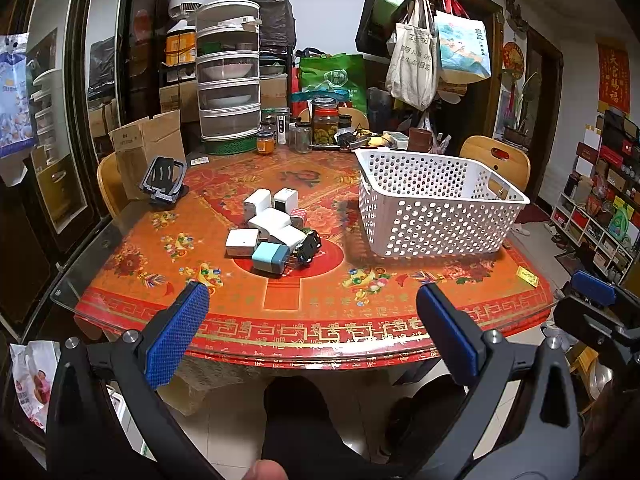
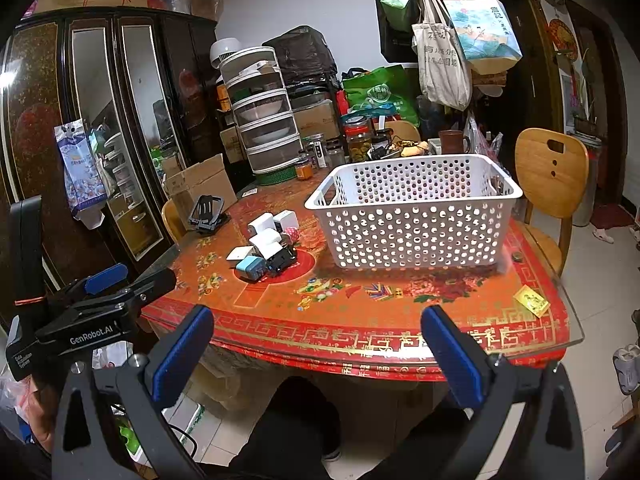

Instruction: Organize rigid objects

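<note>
A pile of plug chargers (image 1: 270, 228) lies mid-table: several white ones, a light-blue one (image 1: 269, 258) and a black one (image 1: 308, 246). The pile also shows in the right wrist view (image 2: 266, 246). A white perforated basket (image 1: 434, 204) stands to its right, empty as far as I see, and shows in the right wrist view too (image 2: 412, 210). My left gripper (image 1: 312, 300) is open and empty, above the table's near edge. My right gripper (image 2: 318, 322) is open and empty, also at the near edge. The left gripper body (image 2: 100, 308) shows at left in the right wrist view.
The table has a red patterned cloth under glass (image 1: 320, 312). A black phone stand (image 1: 164, 180) sits at far left. Jars (image 1: 325, 122), a stacked food cover (image 1: 230, 76) and clutter line the back. A yellow card (image 2: 530, 300) lies near the right corner. Wooden chairs (image 2: 552, 178) stand around.
</note>
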A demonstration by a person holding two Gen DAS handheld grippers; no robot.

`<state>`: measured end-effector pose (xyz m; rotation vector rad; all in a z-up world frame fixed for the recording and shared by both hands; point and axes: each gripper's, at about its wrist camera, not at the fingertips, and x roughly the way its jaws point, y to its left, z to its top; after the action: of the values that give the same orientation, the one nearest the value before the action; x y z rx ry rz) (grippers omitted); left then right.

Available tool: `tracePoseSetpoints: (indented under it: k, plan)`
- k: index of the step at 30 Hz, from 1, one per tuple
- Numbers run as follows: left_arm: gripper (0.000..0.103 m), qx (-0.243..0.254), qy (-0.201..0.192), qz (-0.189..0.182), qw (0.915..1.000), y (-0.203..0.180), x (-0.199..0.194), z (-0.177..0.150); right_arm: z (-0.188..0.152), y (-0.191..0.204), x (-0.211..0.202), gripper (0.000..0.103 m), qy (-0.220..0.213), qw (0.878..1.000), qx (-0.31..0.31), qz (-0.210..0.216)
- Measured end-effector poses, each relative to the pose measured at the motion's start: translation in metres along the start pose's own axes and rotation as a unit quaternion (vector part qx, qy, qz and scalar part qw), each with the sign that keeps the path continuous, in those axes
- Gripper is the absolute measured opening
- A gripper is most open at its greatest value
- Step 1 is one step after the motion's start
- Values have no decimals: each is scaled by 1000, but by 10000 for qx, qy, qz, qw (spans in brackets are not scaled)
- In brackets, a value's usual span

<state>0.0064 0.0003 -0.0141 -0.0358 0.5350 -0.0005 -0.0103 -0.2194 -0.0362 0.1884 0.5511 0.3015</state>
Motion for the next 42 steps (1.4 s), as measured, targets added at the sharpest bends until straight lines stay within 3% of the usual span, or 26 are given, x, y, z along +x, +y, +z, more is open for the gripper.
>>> tracePoseSetpoints:
  k: [8,19,23,26,29,35,38,40,42]
  plan:
    - [102,-25,256,56,9997,-1,35,1,-3,-19,34,103,270,9994,193,-59]
    - [102,-42,281,401,9988,4,76,26,29,-49,69,103,338,9991,220,-98]
    - [102,-78,343,487,9982,15,101,38,59,-77,85,103,248,9983,23,-524]
    - [102,-182,404,596,9972,30,125,47,96,-121,97,103,7,9929,109,-1183]
    - [102,-281,425,613,9968,49,148,57,123,-161,114,103,39,9873,247,-1569]
    - [102,-679,565,569,9945,92,199,74,150,-239,164,103,644,9746,659,-2040]
    - [102,-747,1083,495,9901,112,233,73,146,-260,185,103,1033,9720,762,-1970]
    - [102,-714,1238,702,9872,121,247,72,140,-265,196,102,1266,9700,805,-1913]
    - [102,-881,1233,590,9867,138,256,69,136,-268,207,97,1429,9701,857,-1762]
